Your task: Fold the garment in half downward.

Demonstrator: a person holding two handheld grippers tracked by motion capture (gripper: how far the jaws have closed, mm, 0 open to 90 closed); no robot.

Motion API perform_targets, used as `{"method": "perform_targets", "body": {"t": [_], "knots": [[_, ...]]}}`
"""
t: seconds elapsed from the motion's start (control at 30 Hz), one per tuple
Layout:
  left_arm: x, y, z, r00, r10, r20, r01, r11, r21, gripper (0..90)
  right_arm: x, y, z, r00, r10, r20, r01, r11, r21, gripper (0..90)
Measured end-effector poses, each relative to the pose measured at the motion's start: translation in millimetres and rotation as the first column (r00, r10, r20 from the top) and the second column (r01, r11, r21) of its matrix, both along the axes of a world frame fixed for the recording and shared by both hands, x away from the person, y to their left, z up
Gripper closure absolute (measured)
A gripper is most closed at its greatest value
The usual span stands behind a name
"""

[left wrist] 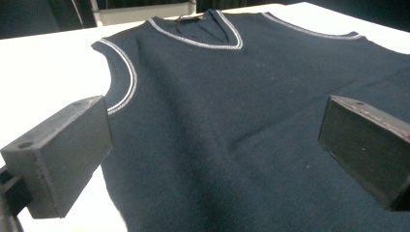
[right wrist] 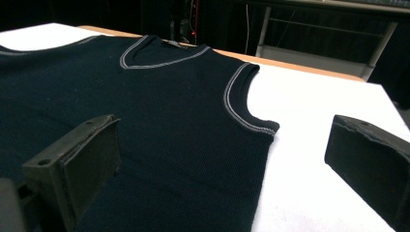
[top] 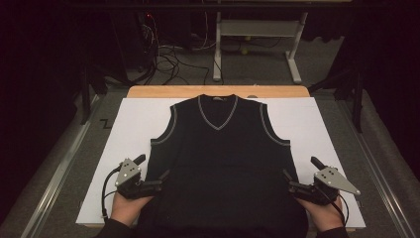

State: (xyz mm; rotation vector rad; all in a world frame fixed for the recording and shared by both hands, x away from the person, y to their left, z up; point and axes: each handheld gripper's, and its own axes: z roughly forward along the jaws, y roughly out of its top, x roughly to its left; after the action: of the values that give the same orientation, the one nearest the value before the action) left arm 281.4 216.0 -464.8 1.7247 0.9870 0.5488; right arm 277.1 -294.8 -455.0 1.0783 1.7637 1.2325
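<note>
high view has the dark vest (top: 225, 158) lying flat down the middle of the table (top: 297, 91), hem at the near edge. left tongs (top: 159, 179) and right tongs (top: 289, 181) stand wide apart at its side seams, holding nothing. a shallow bite could catch only the top layer, so the fabric drags unevenly. right gripper view shows the armhole trim (right wrist: 232, 104) close up.

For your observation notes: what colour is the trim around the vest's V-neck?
Light grey trim on the dark navy vest; clearest in the left gripper view.
</note>
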Motion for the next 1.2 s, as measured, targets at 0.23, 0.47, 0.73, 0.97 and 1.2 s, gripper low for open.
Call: {"method": "perform_targets", "body": {"t": [0.23,0.47,0.73,0.97,1.2], "knots": [[-0.7,-1.5,-0.5,0.9998,-0.018,-0.006,0.018,0.9998,-0.007,0.0,-2.3,-1.2,1.2,0.9999,0.01,0.004,-0.01,0.9999,0.01,0.3],[-0.6,2.6,0.5,0.9997,-0.021,-0.009,0.021,0.9997,-0.009,0.0,-6.6,-1.4,5.6,0.9999,-0.007,0.012,0.007,0.9999,0.007,0.3],[0.9,11.6,5.1,0.9999,-0.012,-0.007,0.011,0.998,-0.062,0.0,-10.0,3.1,7.4,0.9999,-0.013,0.001,0.013,0.9999,-0.002,0.3],[3.2,14.9,3.1,0.9998,0.005,-0.019,-0.006,0.9979,-0.065,0.0,-9.2,4.9,6.8,0.9998,-0.005,-0.018,0.005,0.9999,-0.015,0.3],[10.8,16.8,1.5,0.9981,0.018,-0.058,-0.021,0.9991,-0.037,0.0,1.9,6.9,7.3,0.999,-0.015,-0.042,0.013,0.9993,-0.036,1.4]]}}
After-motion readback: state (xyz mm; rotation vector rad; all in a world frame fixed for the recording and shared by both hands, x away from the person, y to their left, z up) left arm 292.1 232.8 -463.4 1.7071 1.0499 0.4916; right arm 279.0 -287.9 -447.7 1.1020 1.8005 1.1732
